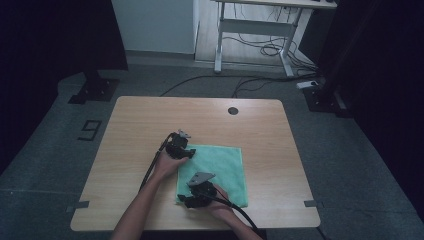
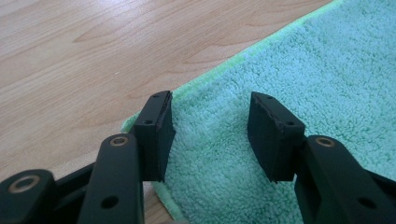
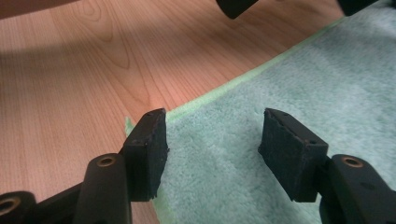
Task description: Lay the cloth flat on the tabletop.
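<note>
Jaws stand parted on both grippers, each pair released and straddling a corner of the one green towel (image 1: 216,172) with nothing clamped. One wooden tabletop (image 1: 150,120) carries that towel, spread flat near its front edge. Two grippers work it: the left gripper (image 1: 190,153) at the far-left corner, the right gripper (image 1: 183,200) at the near-left corner.
</note>
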The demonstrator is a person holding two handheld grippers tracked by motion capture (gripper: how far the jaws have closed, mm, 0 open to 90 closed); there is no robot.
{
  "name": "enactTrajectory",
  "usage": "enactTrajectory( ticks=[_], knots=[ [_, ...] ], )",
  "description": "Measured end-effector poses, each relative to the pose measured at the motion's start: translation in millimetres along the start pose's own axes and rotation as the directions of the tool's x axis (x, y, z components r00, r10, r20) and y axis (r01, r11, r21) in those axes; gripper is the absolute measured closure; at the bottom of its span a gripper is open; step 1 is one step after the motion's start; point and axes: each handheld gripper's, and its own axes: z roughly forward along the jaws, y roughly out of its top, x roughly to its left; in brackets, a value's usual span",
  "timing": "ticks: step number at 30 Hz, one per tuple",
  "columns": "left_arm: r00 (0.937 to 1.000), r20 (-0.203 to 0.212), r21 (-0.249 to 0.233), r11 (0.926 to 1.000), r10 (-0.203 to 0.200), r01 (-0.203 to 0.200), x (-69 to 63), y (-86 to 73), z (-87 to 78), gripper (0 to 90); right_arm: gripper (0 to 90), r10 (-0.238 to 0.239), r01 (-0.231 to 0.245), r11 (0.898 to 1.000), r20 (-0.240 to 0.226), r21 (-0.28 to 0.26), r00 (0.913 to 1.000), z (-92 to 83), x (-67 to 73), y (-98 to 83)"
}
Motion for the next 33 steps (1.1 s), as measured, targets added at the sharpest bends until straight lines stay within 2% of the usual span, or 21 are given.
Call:
enactTrajectory(
  ticks=[3, 6, 16, 20, 22, 24, 26, 28, 30, 32, 33],
  knots=[
    [1.0000, -0.002, -0.002, 1.0000, -0.001, 0.001, -0.3, -0.3, 0.0, 50.0, 38.0, -0.019, 0.019, 1.000, 0.016, 0.009, 0.9997, 3.5, 2.9, -0.2],
    [0.9999, -0.008, -0.004, 1.0000, -0.006, 0.006, -1.1, -0.6, 0.1, 50.0, 35.1, -0.056, 0.055, 0.998, 0.052, 0.023, 0.9971, 4.9, 10.1, -0.1],
    [0.9993, -0.026, -0.010, 0.9996, -0.027, 0.027, -3.7, -3.1, -1.3, 50.1, 35.2, -0.045, 0.044, 0.999, 0.059, 0.027, 0.9972, 2.1, 20.8, -3.2],
    [0.9989, -0.033, -0.006, 0.9994, -0.034, 0.034, -4.6, -2.8, -1.5, 50.2, 35.1, -0.042, 0.041, 0.999, 0.059, 0.024, 0.9974, 2.1, 20.9, -3.6],
    [0.9988, -0.033, -0.006, 0.9994, -0.035, 0.035, -4.7, -2.7, -1.5, 50.2, 32.2, -0.037, 0.036, 0.999, 0.044, 0.034, 0.9984, 2.0, 19.7, -1.9],
    [0.9989, -0.033, -0.006, 0.9994, -0.035, 0.034, -4.6, -2.8, -1.5, 50.2, 31.6, -0.010, 0.010, 1.000, 0.044, 0.006, 0.9990, 1.4, 17.6, 2.7],
    [0.9988, -0.033, -0.007, 0.9994, -0.035, 0.035, -4.6, -2.9, -1.5, 50.2, 31.5, -0.021, 0.022, 1.000, 0.068, -0.009, 0.9974, 1.3, 16.3, 8.2],
    [0.9988, -0.033, -0.007, 0.9993, -0.036, 0.036, -4.6, -2.8, -1.4, 50.2, 31.5, -0.029, 0.029, 1.000, 0.081, -0.002, 0.9963, 4.3, 14.4, 11.0],
    [0.9987, -0.034, -0.006, 0.9993, -0.038, 0.038, -4.7, -2.6, -1.4, 50.3, 30.7, -0.024, 0.022, 1.000, 0.072, 0.019, 0.9971, 8.8, 13.0, 10.8],
    [0.9985, -0.036, -0.005, 0.9992, -0.040, 0.040, -5.0, -2.4, -1.4, 50.3, 28.7, -0.028, 0.025, 0.999, 0.069, 0.043, 0.9972, 13.1, 15.5, 8.7],
    [0.9985, -0.037, -0.004, 0.9992, -0.041, 0.040, -5.0, -2.3, -1.4, 50.4, 28.9, -0.031, 0.028, 0.999, 0.080, 0.035, 0.9963, 14.0, 17.9, 7.9]
  ],
)
